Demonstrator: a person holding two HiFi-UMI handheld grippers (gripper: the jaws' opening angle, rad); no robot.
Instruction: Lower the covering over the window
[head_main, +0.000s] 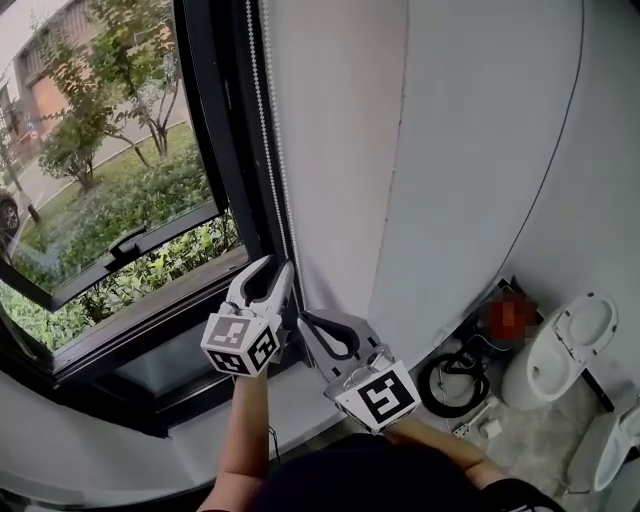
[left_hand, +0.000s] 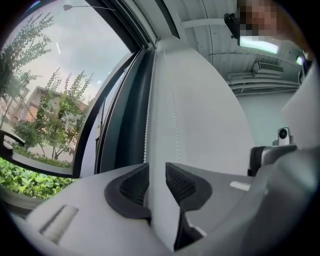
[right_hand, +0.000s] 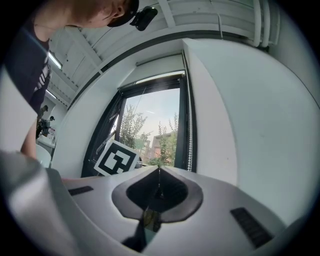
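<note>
- The bead chain (left_hand: 146, 135) is a thin string of small white beads. It hangs straight down just beside the right side of the dark window frame (head_main: 215, 120), against the white wall (head_main: 450, 150).
- The glass inside the window frame is uncovered, with trees and a hedge showing through it. In the right gripper view a pale band runs across the head of the frame. Whether that band is the rolled covering cannot be told.
- The left claw (left_hand: 157, 169) is held near the lower right corner of the window frame and points slightly upward. Its jaws stand partly apart and grip nothing. The chain comes down to the tip of the jaw nearer the frame, and only wall shows in the gap.
- The right claw (right_hand: 159, 172) is a little farther from the window frame. Its jaws are pressed together, and nothing is visible between them.
- A forearm (head_main: 245, 430) reaches up toward the frame behind the left claw.
- White bowl-shaped fixtures (head_main: 570, 345) stand on the floor, well apart from the window frame.
</note>
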